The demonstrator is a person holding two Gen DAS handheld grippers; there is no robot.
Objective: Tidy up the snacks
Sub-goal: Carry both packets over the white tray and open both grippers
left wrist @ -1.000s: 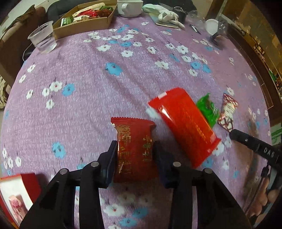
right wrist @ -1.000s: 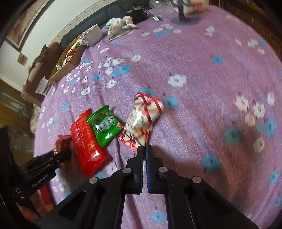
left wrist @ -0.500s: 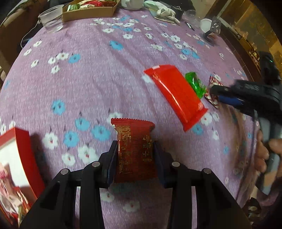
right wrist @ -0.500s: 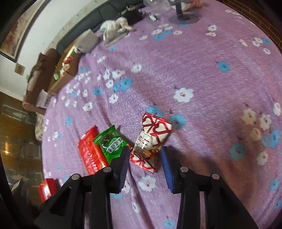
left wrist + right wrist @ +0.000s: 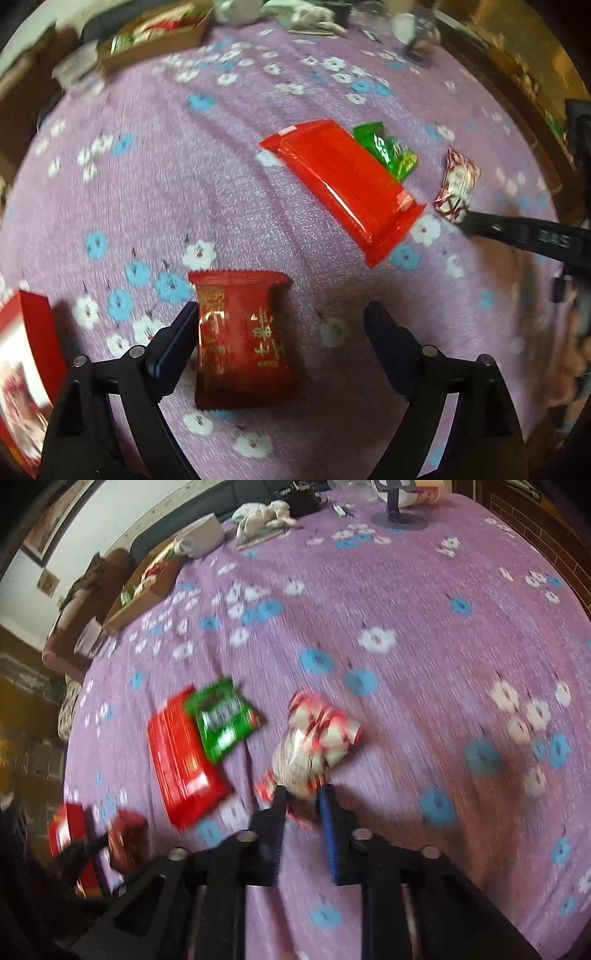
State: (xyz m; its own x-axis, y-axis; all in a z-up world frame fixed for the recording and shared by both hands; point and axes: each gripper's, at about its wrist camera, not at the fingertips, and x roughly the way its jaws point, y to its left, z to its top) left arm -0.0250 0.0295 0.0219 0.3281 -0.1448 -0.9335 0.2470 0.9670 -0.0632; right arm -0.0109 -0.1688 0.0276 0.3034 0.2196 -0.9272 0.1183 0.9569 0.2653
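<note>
My left gripper (image 5: 280, 321) is open. A dark red snack packet (image 5: 242, 339) lies on the purple cloth between its fingers, against the left finger. My right gripper (image 5: 301, 801) is shut on the near end of a red-and-white snack packet (image 5: 314, 738), which also shows in the left wrist view (image 5: 458, 181). A long red packet (image 5: 343, 184) and a green packet (image 5: 388, 147) lie side by side in the middle; both also show in the right wrist view, the red packet (image 5: 181, 757) left of the green packet (image 5: 219, 720).
A red box (image 5: 26, 354) stands at the near left edge. A cardboard tray (image 5: 155, 37) of snacks, a plastic cup (image 5: 77, 74), a white bowl (image 5: 201, 535) and a white cloth (image 5: 262, 515) stand at the far side of the flowered tablecloth.
My left gripper opened and let go of the dark red packet, which now lies on the cloth. My right gripper closed on the red-and-white packet.
</note>
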